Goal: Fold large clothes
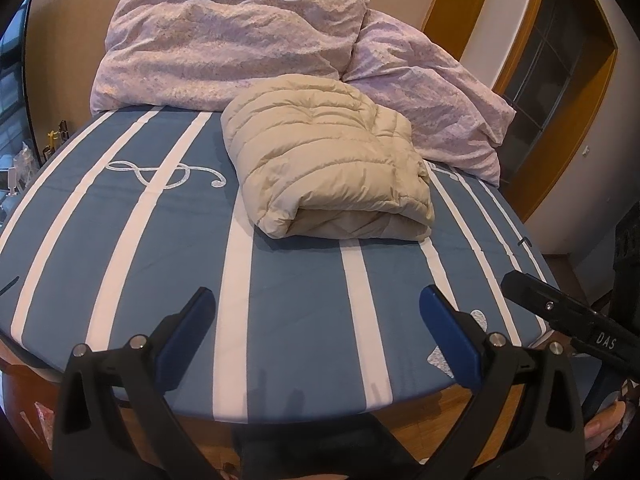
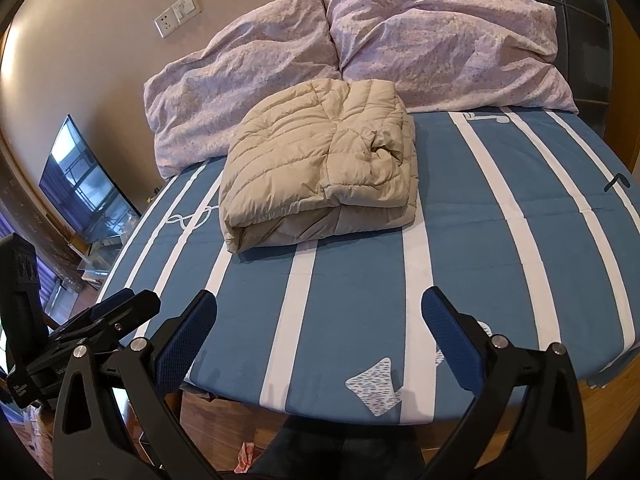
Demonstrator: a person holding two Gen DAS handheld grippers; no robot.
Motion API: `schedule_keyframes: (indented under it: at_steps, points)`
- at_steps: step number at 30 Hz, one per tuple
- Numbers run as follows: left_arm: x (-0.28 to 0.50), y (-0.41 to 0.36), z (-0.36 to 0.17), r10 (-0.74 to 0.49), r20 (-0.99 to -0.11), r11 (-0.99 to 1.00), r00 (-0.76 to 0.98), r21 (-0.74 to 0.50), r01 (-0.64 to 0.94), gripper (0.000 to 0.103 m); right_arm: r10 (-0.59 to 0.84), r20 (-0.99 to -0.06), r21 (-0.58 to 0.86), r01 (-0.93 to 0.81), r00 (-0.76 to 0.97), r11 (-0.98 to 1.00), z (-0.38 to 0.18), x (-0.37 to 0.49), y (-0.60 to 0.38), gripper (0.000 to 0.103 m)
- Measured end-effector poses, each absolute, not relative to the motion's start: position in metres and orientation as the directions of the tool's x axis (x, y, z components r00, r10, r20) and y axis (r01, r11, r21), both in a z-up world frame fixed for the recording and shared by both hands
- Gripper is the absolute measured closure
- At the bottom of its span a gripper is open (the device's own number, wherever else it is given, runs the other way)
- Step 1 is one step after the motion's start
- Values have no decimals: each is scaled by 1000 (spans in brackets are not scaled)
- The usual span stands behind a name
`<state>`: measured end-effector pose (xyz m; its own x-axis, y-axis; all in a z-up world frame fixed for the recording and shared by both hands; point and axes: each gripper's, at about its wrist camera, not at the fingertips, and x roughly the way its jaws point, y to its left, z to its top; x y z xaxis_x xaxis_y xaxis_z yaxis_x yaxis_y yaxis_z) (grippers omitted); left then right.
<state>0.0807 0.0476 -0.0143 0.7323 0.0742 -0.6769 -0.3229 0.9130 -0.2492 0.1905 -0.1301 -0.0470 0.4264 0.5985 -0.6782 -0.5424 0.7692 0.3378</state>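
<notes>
Jacket (image 1: pixel 332 168) folded on bed (image 1: pixel 160 248), touching pillows (image 1: pixel 224 40).

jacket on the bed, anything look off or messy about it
Mostly tidy: the jacket lies folded on the bed. One bunched, crumpled bit of fabric sits on top near its right edge, so that flap is not smoothed flat. Both grippers are open and clear of it.

Two black handheld grippers
Left gripper (image 1: pixel 316 304) and right gripper (image 2: pixel 318 304): blue textured pads, silver screws; one arm lettered "DAS".
</notes>
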Motion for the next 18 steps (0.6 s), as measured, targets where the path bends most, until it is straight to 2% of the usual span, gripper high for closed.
schedule_keyframes:
  at_steps: [18]
  points:
    - [84,49,-13,51,-668,916,743,-265,-301,2,598,-679,336,-543,427,769,-44,192,-130,1]
